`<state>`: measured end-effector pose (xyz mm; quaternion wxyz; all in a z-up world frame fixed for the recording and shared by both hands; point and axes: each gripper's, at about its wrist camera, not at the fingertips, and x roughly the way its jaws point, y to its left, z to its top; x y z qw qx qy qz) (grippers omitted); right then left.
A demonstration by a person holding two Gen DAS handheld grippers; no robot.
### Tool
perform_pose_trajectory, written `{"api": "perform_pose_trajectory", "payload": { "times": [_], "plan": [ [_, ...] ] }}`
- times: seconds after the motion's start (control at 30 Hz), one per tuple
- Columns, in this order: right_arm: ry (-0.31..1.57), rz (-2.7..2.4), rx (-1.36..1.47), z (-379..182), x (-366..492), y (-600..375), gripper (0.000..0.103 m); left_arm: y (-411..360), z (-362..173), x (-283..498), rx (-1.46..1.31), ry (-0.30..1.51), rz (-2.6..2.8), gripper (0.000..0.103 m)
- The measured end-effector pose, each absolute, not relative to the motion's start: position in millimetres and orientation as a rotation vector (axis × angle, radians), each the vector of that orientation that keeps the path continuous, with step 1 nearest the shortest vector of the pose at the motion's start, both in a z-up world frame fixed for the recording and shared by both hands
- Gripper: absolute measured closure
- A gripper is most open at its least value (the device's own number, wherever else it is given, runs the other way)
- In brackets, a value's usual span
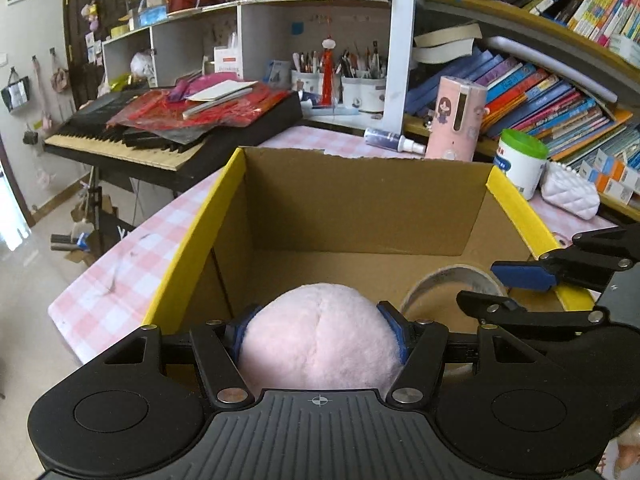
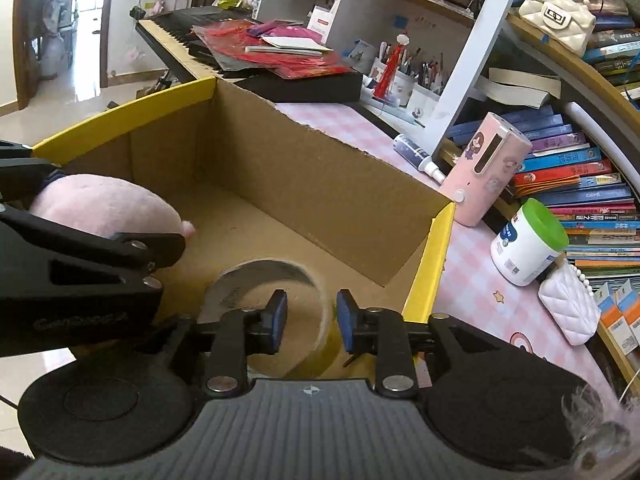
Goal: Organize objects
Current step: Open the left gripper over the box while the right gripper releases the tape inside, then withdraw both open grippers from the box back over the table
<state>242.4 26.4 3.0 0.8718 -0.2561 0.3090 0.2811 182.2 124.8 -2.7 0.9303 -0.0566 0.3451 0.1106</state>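
Left wrist view
- Left hand-held gripper [image 1: 320,330]: it clamps a pink plush ball [image 1: 320,344]; the blue pads press into the plush on both sides.
- Place of the plush ball: between the jaws, over the near edge of the cardboard box [image 1: 360,208], above the inside of the box.
- Cardboard box: open on top, brown inside, yellow tape along the left and right rims; it stands on the bench [image 1: 132,248], which has a pink checked cloth.
- Tape roll [image 1: 452,280]: inside the box at the right, near the right wall.
- Right hand-held gripper [image 1: 516,292]: it comes in from the right over the box rim, jaws a little apart, above the tape roll.
- Behind the box: a pink cylinder device [image 1: 456,120], a white jar with green lid [image 1: 520,160], a small spray bottle [image 1: 390,140], a keyboard [image 1: 132,136] with red papers on it.

Right wrist view
- Right hand-held gripper [image 2: 311,318]: narrow opening; the pads touch nothing.
- Tape roll [image 2: 276,276]: it lies on the floor of the box [image 2: 320,184], just under and in front of the jaws; its rim passes below the gap, not gripped.
- Left hand-held gripper [image 2: 80,220]: at the left, it holds the plush ball [image 2: 104,204] over the left part of the box.
- Bench [image 2: 472,292]: the green-lid jar [image 2: 528,240] and the pink device [image 2: 488,168] stand to the right of the box.
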Motion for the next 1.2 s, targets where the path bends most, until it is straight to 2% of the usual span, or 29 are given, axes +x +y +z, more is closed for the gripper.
{"api": "perform_pose_trajectory", "payload": {
  "times": [0.03, 0.07, 0.1, 0.13, 0.17, 0.2, 0.53, 1.2],
  "plan": [
    [0.644, 0.584, -0.543, 3.5, 242.4, 26.2, 0.072, 125.8, -1.7, 181.2, -0.127, 0.705, 0.223, 0.040],
    [0.655, 0.597, -0.542, 4.5, 242.1, 25.7, 0.064, 127.6, -0.4, 179.2, -0.149, 0.698, 0.216, 0.038],
    [0.668, 0.622, -0.528, 6.2, 241.2, 25.1, 0.049, 128.8, 2.3, 177.7, -0.179, 0.689, 0.201, 0.035],
    [0.677, 0.633, -0.505, 9.1, 239.8, 24.1, 0.039, 129.3, 5.9, 174.4, -0.205, 0.674, 0.198, 0.029],
    [0.671, 0.620, -0.483, 13.2, 236.8, 23.4, 0.018, 128.7, 9.9, 171.5, -0.213, 0.659, 0.196, 0.026],
    [0.657, 0.593, -0.476, 16.3, 233.7, 23.5, 0.016, 128.1, 13.9, 168.0, -0.211, 0.637, 0.196, 0.023],
    [0.583, 0.498, -0.415, 39.3, 194.0, 16.5, 0.014, 130.1, 35.8, 134.6, -0.165, 0.543, 0.174, 0.018],
    [0.520, 0.311, -0.290, 39.4, 101.3, 9.0, 0.016, 153.9, 32.7, 57.3, -0.183, 0.537, 0.228, 0.017]
  ]
}}
